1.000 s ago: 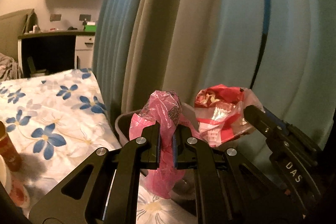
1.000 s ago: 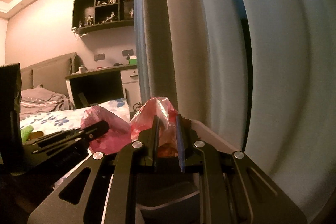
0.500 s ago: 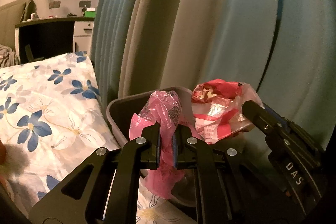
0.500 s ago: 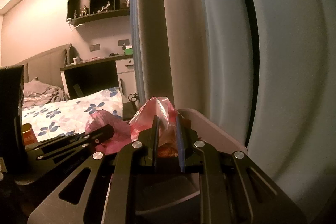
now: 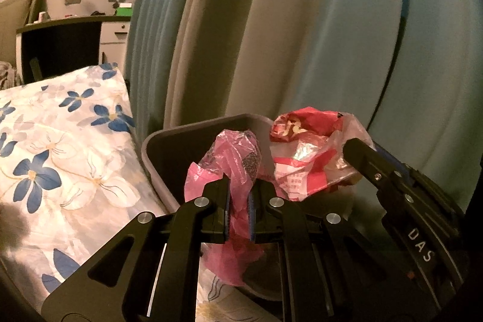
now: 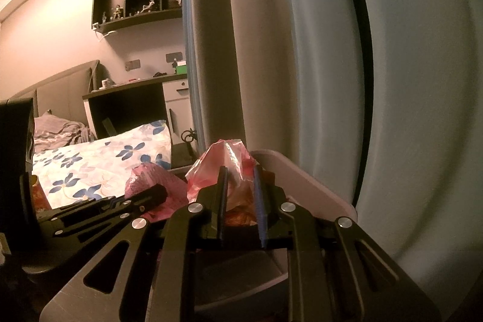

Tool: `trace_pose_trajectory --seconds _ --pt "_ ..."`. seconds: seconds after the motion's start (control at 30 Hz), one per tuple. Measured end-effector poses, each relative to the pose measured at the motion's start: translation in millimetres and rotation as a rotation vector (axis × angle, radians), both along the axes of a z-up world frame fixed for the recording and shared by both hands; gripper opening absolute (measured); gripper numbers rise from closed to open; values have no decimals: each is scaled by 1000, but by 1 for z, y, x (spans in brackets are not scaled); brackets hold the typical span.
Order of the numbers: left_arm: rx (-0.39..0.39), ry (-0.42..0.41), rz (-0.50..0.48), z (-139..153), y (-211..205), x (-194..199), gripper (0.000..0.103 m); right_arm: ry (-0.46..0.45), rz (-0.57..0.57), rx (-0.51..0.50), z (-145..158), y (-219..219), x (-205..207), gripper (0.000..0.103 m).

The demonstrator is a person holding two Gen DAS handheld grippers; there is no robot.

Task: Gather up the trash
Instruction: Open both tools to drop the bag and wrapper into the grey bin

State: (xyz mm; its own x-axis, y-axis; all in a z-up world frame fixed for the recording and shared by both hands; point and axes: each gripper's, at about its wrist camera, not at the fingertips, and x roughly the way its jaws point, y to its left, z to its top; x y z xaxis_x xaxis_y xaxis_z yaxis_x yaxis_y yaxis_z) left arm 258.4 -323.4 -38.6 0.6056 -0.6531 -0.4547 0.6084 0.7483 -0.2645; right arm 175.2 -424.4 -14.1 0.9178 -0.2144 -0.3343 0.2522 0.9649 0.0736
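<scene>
Left wrist view, nearest first: the left tongs [image 5: 238, 207] are pinched narrow on a crumpled pink plastic bag [image 5: 225, 168], which bulges above the pads and hangs in a loose tail below them. Just to the right, the right tongs [image 5: 359, 153] come in from the side and grip a red-and-clear snack wrapper [image 5: 305, 153]; in the right wrist view the right tongs [image 6: 240, 195] stand slightly parted with that wrapper [image 6: 225, 162] filling the gap and both pads pressing on it. Both bundles hang over the open mouth of a grey trash bin [image 5: 157, 141], whose rim shows just behind and below them, so I judge the carrying part done and the drop not yet made: neither piece lies inside the bin. What is left, as I read it, is to let both go over the opening. Beside the bin lies a bed with a blue-flowered cover [image 5: 60, 147], on which a red can [image 6: 39, 192] stands at the left edge and may be further trash. Behind the bin hang pale blue and beige curtains [image 5: 271, 35].
</scene>
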Motion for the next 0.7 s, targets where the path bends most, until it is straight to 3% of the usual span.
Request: trace_pose_trajectory --seconds 0.1,0.2,0.23,0.27,0.37,0.43,0.57,0.7 --pt "-4 9 -18 -2 -1 1 9 1 -1 4 0 -1 -1 19" --pt "-1 16 -33 -4 -1 2 19 0 -5 9 -1 -3 -3 22" --pt "1 14 -29 -5 0 2 31 -2 -4 11 -1 -3 -5 23" --pt "1 9 -20 -4 3 2 50 -5 -5 14 -1 -4 -5 26" --pt "-18 -15 28 -1 15 -2 75 -8 -12 16 -1 -7 -6 27" --pt "-22 -15 54 0 22 -2 85 -11 -13 19 0 -8 -6 28" --pt "-53 13 58 -1 32 0 90 -24 -23 20 2 -7 -10 39" --pt "-49 20 49 -2 32 -1 90 -29 -34 23 5 -8 -14 42"
